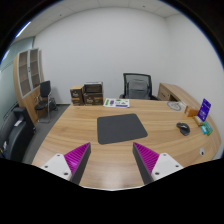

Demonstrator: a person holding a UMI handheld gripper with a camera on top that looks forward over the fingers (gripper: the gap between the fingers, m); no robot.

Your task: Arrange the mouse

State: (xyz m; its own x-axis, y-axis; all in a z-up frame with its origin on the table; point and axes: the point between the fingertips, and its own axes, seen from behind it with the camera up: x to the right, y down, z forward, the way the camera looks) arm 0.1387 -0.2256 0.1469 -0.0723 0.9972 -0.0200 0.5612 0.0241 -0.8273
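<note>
A dark mouse [183, 127] lies on the wooden table [90, 110], off to the right of a dark grey mouse pad [121, 128] that sits in the middle of the tabletop. My gripper [112, 158] is held above the table's near edge, open, with its two magenta pads [77, 155] spread wide and nothing between them. The mouse pad is just ahead of the fingers; the mouse is farther ahead and to the right.
A green box [206, 128] and a purple upright item [204, 108] stand near the mouse. Papers [117, 102] lie at the table's far side. Office chairs [136, 86] stand behind, another [13, 132] at the left. Shelves [29, 72] line the left wall.
</note>
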